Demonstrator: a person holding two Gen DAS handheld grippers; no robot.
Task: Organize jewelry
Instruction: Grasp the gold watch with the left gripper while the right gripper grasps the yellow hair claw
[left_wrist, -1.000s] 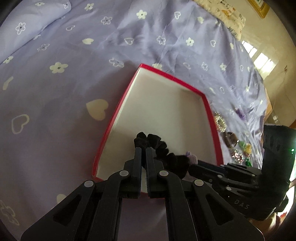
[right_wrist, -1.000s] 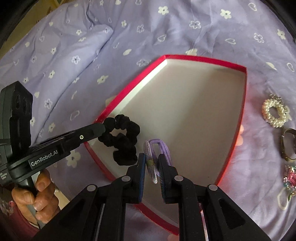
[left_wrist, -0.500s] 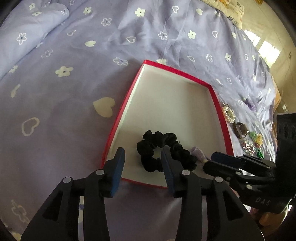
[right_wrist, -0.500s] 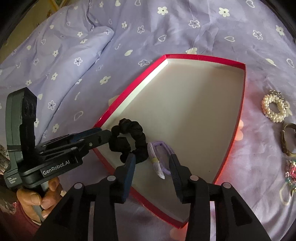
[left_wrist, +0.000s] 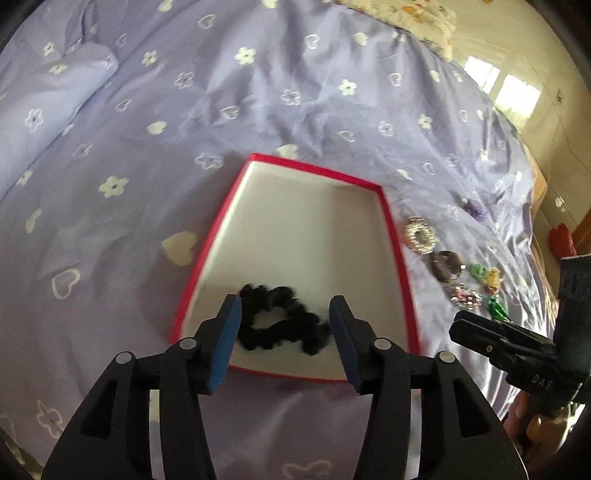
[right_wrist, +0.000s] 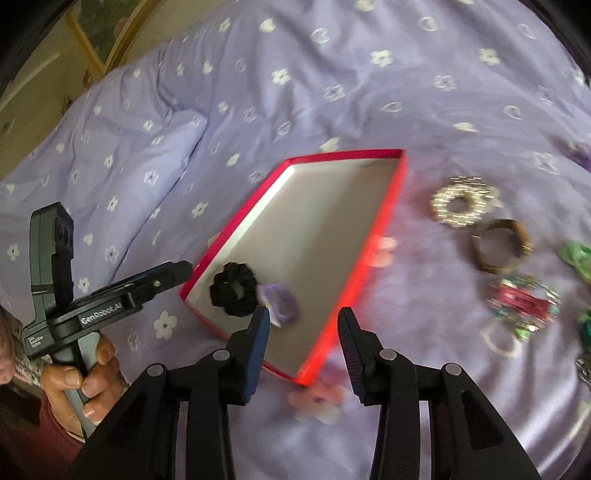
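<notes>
A red-rimmed box (left_wrist: 395, 236) (right_wrist: 391, 199) with a white inside lies on the purple bedspread. A black scrunchie (left_wrist: 280, 321) (right_wrist: 234, 290) lies in its near corner, with a purple hair tie (right_wrist: 280, 304) beside it. My left gripper (left_wrist: 286, 336) is open and empty, raised above the scrunchie. My right gripper (right_wrist: 303, 345) is open and empty, above the box's near edge. Loose jewelry lies right of the box: a pearl bracelet (right_wrist: 461, 203) (left_wrist: 419, 236), a brown bangle (right_wrist: 500, 251) (left_wrist: 447, 266), and a red and green beaded piece (right_wrist: 524, 306).
The bedspread (left_wrist: 184, 110) is rumpled, with a pillow bulge (right_wrist: 147, 155) at the left. More green trinkets (right_wrist: 576, 258) and a purple item (left_wrist: 474, 208) lie at the far right. A wooden floor and wall show beyond the bed.
Both grippers opened, letting the black scrunchie and the purple hair tie drop into the box, then pulled back and up. The right gripper swung toward the loose jewelry.
</notes>
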